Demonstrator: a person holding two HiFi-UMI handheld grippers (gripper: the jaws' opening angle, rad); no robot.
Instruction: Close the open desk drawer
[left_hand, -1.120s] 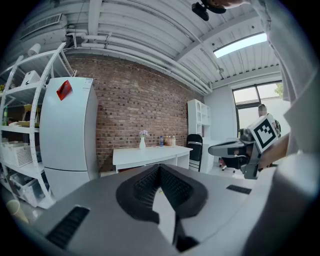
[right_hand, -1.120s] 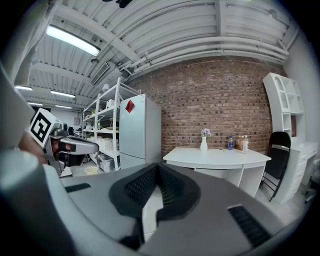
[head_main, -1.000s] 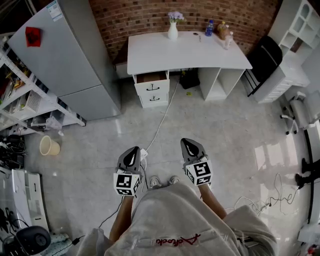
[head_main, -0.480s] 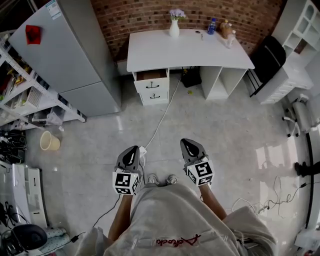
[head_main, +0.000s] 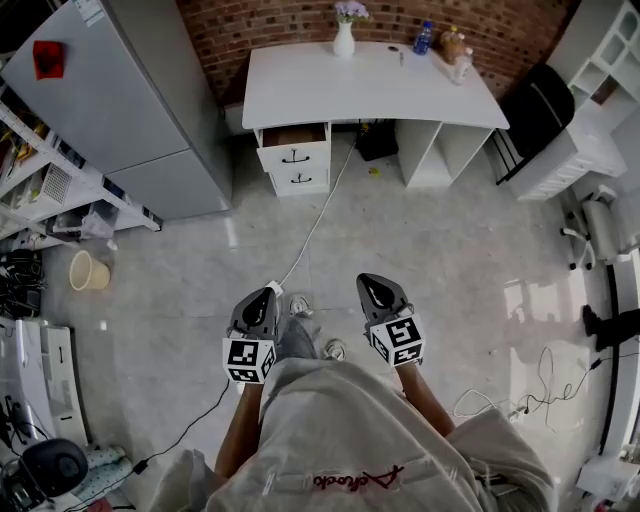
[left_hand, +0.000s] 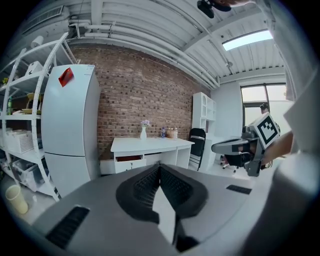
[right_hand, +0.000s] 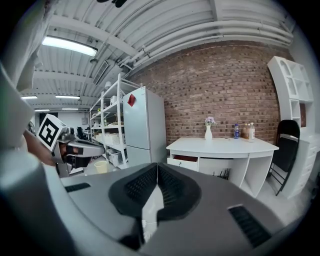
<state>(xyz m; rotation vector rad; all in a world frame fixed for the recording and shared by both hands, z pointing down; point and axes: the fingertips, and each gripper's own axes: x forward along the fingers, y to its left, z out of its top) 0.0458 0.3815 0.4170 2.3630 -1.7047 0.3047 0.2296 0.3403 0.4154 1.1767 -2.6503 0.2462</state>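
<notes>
The white desk (head_main: 370, 85) stands against the brick wall, far ahead of me. Its top left drawer (head_main: 294, 147) is pulled out and shows a brown inside; the drawer below it is closed. My left gripper (head_main: 267, 291) and right gripper (head_main: 369, 283) hang side by side over the floor, both shut and holding nothing, well short of the desk. In the left gripper view the shut jaws (left_hand: 160, 167) point toward the desk (left_hand: 150, 145) and the drawer (left_hand: 129, 159). In the right gripper view the shut jaws (right_hand: 157, 170) face the desk (right_hand: 225, 145), with the drawer (right_hand: 184, 160) at its left end.
A grey fridge (head_main: 110, 100) stands left of the desk, beside a white rack (head_main: 50, 190) and a beige bucket (head_main: 88, 270). A white cable (head_main: 315, 220) runs across the floor toward the desk. A black chair (head_main: 535, 110) stands at the right. A vase (head_main: 344, 38) and bottles (head_main: 422, 38) sit on the desktop.
The person has stepped forward, one foot now ahead between the grippers. Both grippers sit slightly lower in the head view and remain shut. The drawer stays open.
</notes>
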